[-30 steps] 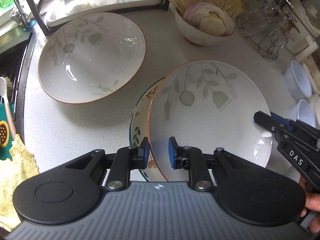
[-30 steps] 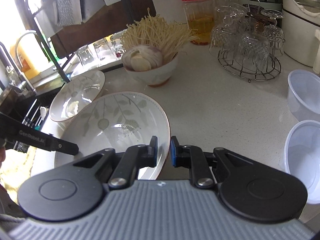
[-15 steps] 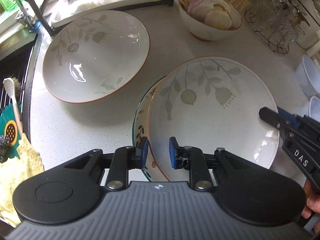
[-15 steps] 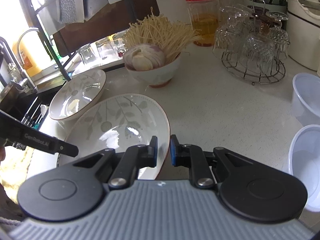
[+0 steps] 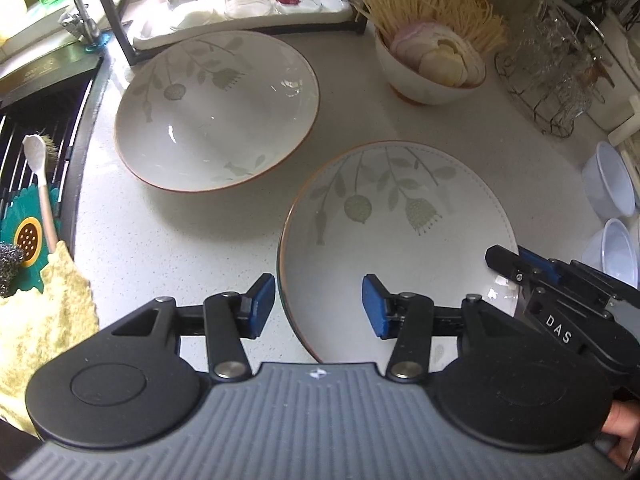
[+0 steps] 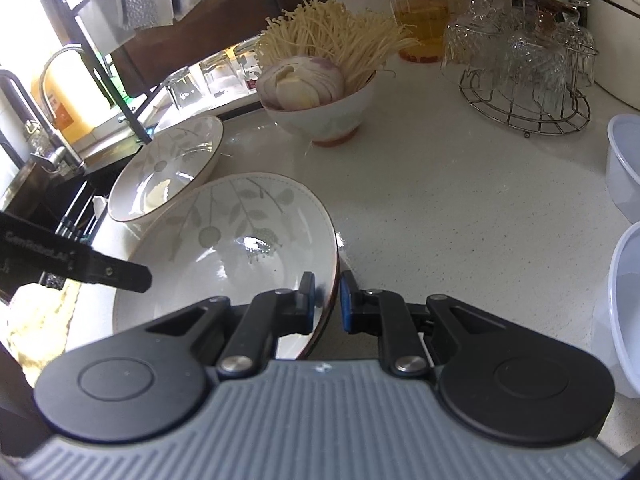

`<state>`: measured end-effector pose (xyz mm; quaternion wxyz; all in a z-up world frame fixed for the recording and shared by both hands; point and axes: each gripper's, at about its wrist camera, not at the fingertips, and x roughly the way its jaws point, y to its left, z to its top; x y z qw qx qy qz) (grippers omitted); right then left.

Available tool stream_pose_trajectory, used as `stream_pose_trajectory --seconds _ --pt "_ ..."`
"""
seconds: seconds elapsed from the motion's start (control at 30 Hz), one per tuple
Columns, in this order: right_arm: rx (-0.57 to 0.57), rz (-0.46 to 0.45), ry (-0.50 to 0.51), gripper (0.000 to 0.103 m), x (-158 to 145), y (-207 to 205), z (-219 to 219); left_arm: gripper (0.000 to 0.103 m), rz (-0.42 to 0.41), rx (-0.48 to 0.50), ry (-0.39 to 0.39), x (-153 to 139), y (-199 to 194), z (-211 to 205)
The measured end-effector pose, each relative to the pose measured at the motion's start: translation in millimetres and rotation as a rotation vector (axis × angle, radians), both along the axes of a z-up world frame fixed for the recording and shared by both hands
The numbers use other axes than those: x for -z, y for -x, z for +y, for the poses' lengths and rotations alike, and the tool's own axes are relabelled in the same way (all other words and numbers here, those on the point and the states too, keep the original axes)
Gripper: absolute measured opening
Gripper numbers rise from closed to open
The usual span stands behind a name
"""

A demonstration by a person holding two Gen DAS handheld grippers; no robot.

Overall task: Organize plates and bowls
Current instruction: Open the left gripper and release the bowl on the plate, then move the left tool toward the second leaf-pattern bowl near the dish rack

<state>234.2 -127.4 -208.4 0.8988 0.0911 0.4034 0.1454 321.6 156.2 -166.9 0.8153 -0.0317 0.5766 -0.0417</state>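
A shallow leaf-patterned plate [image 5: 400, 240] [image 6: 224, 248] with a brown rim lies on the white counter [image 5: 180, 240]. My left gripper [image 5: 318, 306] hangs over its near-left rim with its jaws opening. The rim sits between the blue pads, and neither pad presses on it. My right gripper [image 6: 326, 300] is shut on the plate's right rim, and its tip [image 5: 504, 264] shows in the left wrist view. A matching deep bowl [image 5: 216, 116] [image 6: 168, 172] stands behind, to the left.
A bowl of enoki mushrooms and onion [image 5: 436, 64] stands behind the plate, beside a wire rack of glasses [image 5: 552, 72]. Clear plastic tubs [image 5: 608, 184] sit at the right. A tray of glasses [image 5: 240, 8] is at the back; a sink grid [image 5: 32, 152] and a yellow cloth [image 5: 40, 312] are at the left.
The left gripper's jaws have spread apart and let go of the plate's rim. The green-rimmed plate that showed under the leaf plate's left edge is now covered. The right gripper keeps its grip.
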Motion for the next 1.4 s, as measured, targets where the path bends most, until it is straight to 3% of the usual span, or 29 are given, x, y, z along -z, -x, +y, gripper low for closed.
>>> stream_pose_trajectory --seconds 0.1,0.5,0.73,0.9,1.03,1.2,1.4 --pt "0.004 -0.032 0.033 0.017 -9.7 2.9 -0.8 0.054 -0.051 -0.006 -0.007 -17.6 8.2 -3.5" --pt "0.035 -0.176 -0.018 0.017 -84.3 35.8 -13.7 0.054 -0.274 0.046 0.032 -108.6 46.5 -24.7" --pt "0.041 -0.238 -0.045 0.017 -125.3 67.2 -14.0 0.054 -0.307 0.078 0.08 -146.2 82.4 -25.2" --pt "0.054 -0.261 -0.069 0.017 -150.2 89.2 -17.2 0.054 -0.334 0.078 0.088 -160.7 104.2 -21.5" --pt "0.067 -0.261 -0.056 0.017 -159.8 102.4 -17.9 0.054 -0.377 0.091 0.048 -171.0 112.2 -18.3" --pt "0.061 -0.244 -0.051 0.017 -159.8 111.1 -17.4 0.054 -0.386 0.065 0.079 -174.9 113.7 -9.2" --pt "0.024 -0.214 -0.055 0.017 -152.4 109.5 -13.3 0.054 -0.387 0.031 0.064 -166.9 112.5 -4.2"
